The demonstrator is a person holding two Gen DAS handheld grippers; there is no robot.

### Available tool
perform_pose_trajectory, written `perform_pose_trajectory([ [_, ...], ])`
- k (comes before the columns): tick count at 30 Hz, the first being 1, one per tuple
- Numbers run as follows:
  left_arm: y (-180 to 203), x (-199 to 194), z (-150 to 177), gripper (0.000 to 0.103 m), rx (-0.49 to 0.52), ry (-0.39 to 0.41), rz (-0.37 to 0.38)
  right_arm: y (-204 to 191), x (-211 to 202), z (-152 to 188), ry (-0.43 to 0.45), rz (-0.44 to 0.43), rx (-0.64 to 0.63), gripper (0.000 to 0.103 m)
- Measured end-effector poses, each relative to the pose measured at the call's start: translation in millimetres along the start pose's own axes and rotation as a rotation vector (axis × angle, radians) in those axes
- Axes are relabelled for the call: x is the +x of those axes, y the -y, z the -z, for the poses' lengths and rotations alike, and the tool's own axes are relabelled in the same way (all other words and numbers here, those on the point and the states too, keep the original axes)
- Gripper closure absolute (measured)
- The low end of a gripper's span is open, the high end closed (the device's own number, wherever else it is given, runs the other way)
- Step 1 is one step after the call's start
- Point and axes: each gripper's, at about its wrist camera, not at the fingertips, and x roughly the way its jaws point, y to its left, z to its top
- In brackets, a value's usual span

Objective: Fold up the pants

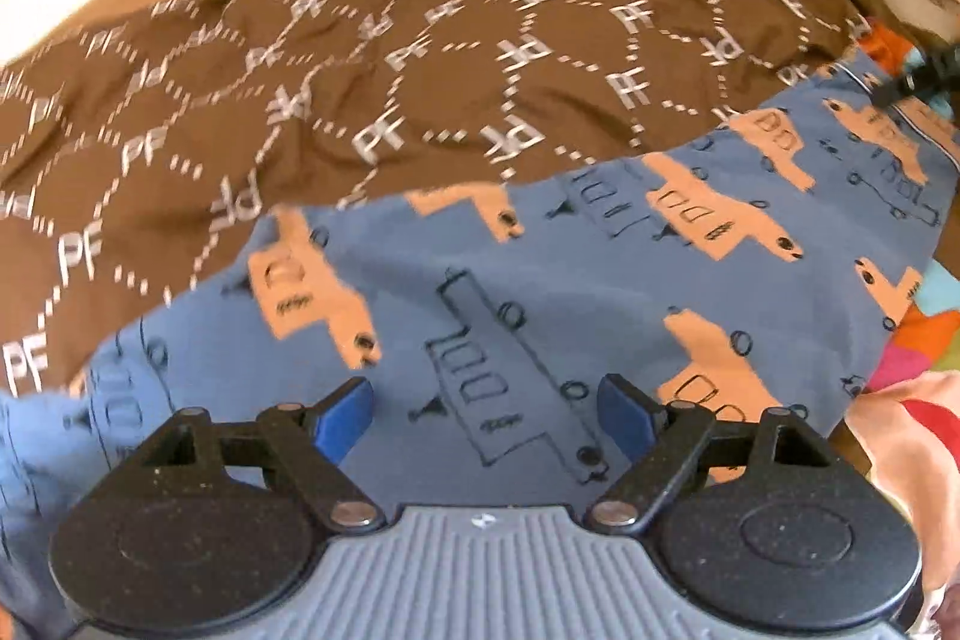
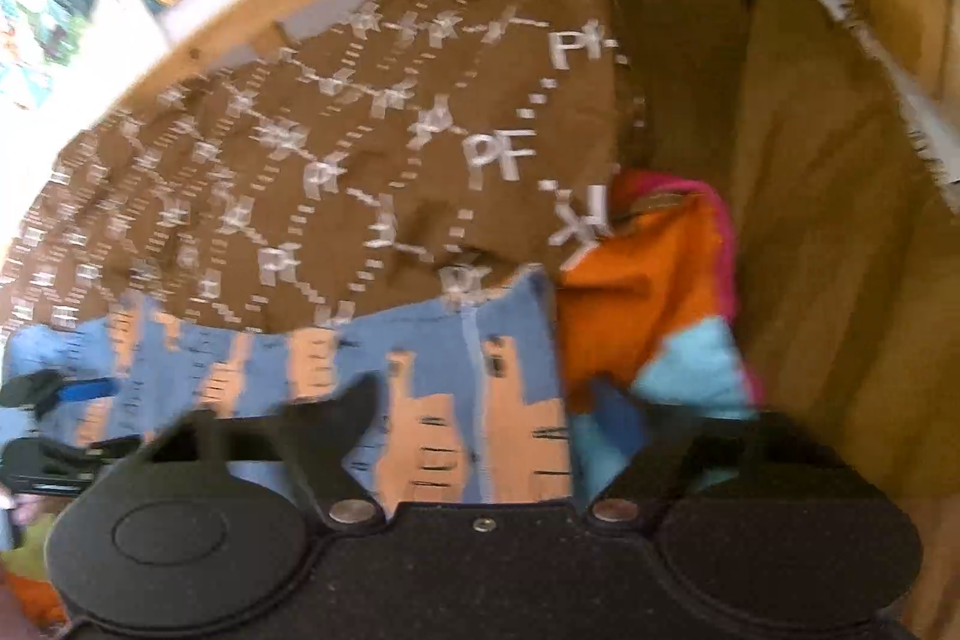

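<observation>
The blue pants point(image 1: 540, 280) lay across the frame's middle on a brown bedspread point(image 1: 300, 70) — left gripper point(image 1: 486, 415) released above them, right gripper point(image 2: 480, 418) likewise spread, grasping nothing.

Pants point(image 1: 540, 280): blue fabric, orange truck print with black outlines. Spread mostly flat on the brown patterned bedspread point(image 1: 360, 58), lightly wrinkled.

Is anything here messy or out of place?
Nothing is spilled or damaged. The blue pants lie spread on a rumpled brown blanket, not yet neatly folded. A bunched orange, pink and blue cloth sits right against the pants' edge, crowding them. Both the left gripper and right gripper are open above the fabric.
</observation>
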Motion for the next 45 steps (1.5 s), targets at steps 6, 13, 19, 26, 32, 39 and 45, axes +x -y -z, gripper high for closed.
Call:
perform_pose_trajectory([
  [6, -20, 2, 5, 0.017, -0.106, -0.027, 0.002, -13, 0, 9, 0.011, 0.068, -0.071, 0.087],
  [13, -24, 2, 8, 0.017, -0.127, -0.030, -0.008, -60, -20, 21, 0.120, 0.239, -0.359, 0.094],
  [19, -28, -1, 11, 0.017, -0.121, -0.021, -0.016, -58, -2, 30, 0.081, 0.334, -0.435, 0.094],
  [26, -89, -33, 15, 0.018, -0.165, 0.045, -0.157, -56, 7, 36, 0.080, 0.343, -0.449, 0.091],
  [32, -158, -52, 45, 0.053, -0.318, 0.025, -0.160, -54, 9, 35, 0.078, 0.337, -0.420, 0.089],
  [39, -155, -90, 46, 0.020, -0.353, 0.131, -0.189, -55, 11, 33, 0.071, 0.341, -0.414, 0.086],
  [45, -167, -86, 48, 0.026, -0.375, 0.050, -0.306, -69, -5, 40, 0.188, 0.428, -0.441, 0.045],
])
